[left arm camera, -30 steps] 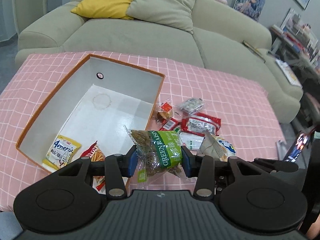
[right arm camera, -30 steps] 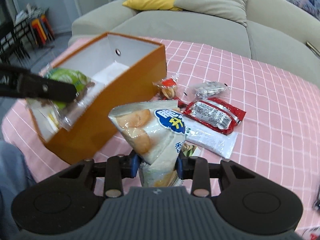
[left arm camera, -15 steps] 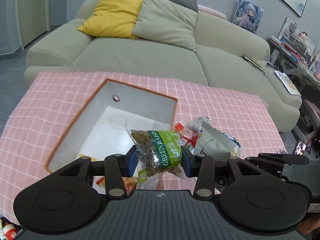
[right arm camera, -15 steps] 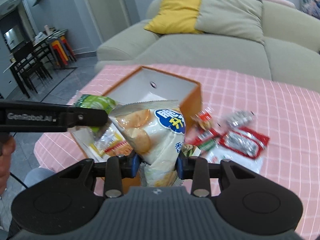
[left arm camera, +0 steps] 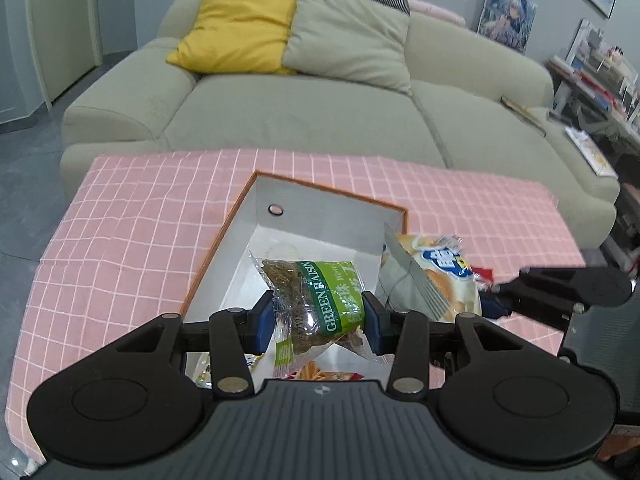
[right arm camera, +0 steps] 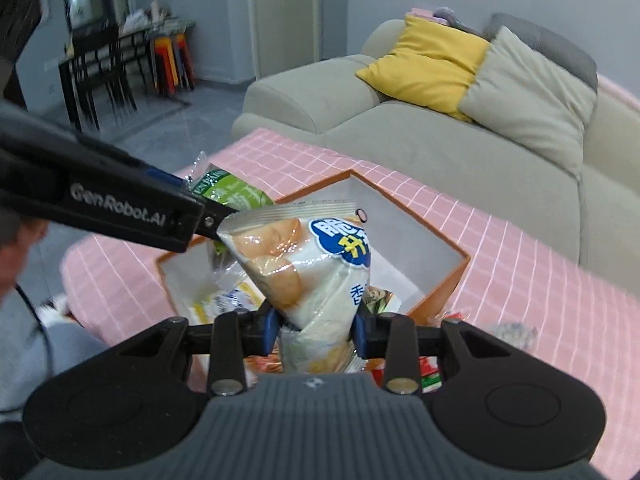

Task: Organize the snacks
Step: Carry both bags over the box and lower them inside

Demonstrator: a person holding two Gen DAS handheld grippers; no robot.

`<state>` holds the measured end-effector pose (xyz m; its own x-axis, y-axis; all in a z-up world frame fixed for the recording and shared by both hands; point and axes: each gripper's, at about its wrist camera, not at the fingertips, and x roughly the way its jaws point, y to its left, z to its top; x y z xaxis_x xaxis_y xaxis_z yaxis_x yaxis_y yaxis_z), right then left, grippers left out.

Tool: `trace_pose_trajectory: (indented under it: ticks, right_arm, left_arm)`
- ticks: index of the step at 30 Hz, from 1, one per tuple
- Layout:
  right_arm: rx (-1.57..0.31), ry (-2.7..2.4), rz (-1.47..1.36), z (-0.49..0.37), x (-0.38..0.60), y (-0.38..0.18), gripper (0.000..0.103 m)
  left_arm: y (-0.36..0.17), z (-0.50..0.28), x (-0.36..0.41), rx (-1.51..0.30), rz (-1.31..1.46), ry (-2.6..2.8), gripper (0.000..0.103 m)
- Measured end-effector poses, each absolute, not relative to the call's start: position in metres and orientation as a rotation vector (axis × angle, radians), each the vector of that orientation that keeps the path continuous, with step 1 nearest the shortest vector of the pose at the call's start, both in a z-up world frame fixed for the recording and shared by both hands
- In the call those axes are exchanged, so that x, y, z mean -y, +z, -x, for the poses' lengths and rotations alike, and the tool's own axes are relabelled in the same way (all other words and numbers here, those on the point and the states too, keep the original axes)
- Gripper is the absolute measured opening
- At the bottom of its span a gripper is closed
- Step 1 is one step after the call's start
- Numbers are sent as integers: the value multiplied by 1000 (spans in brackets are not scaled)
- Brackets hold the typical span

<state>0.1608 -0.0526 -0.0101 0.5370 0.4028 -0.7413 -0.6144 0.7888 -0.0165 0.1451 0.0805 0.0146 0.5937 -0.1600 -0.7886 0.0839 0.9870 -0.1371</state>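
My left gripper [left arm camera: 318,318] is shut on a green raisin bag [left arm camera: 316,300] and holds it above the near end of the orange box [left arm camera: 224,236] with a white inside. My right gripper [right arm camera: 314,326] is shut on a white chip bag [right arm camera: 308,264] and holds it over the box [right arm camera: 444,284]. The chip bag also shows at the right in the left wrist view [left arm camera: 432,276]. The raisin bag [right arm camera: 228,192] and the left gripper's finger [right arm camera: 120,208] show at the left in the right wrist view. Snack packets lie in the box under both grippers.
The box sits on a pink checked tablecloth [left arm camera: 132,232]. Loose snacks [right arm camera: 516,332] lie on the cloth right of the box. A green sofa [left arm camera: 304,116] with yellow and grey cushions stands behind the table. A person's arm [right arm camera: 24,344] is at the left.
Both grippers have risen and tilted up with their bags. The right gripper has swung left over the box, bringing the chip bag close beside the raisin bag.
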Motion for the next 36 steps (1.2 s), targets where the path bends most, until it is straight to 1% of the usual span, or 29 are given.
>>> trace_pose_trajectory:
  ticks: [6, 16, 22, 28, 36]
  right_arm:
    - [-806, 644, 429, -183, 35, -31, 33]
    - [-920, 776, 483, -220, 19, -66, 33]
    - [-943, 827, 618, -223, -4, -89, 33]
    - [-1060, 824, 657, -233, -15, -114, 33]
    - [-1160, 829, 671, -236, -18, -138, 33]
  left_arm:
    - [-9, -163, -84, -990, 42, -160, 50]
    - [-59, -192, -89, -1134, 12, -164, 50]
    - [-85, -203, -87, -1217, -63, -147, 50]
    - [-102, -202, -85, -1262, -115, -140, 51]
    - [-121, -206, -86, -1318, -119, -121, 52]
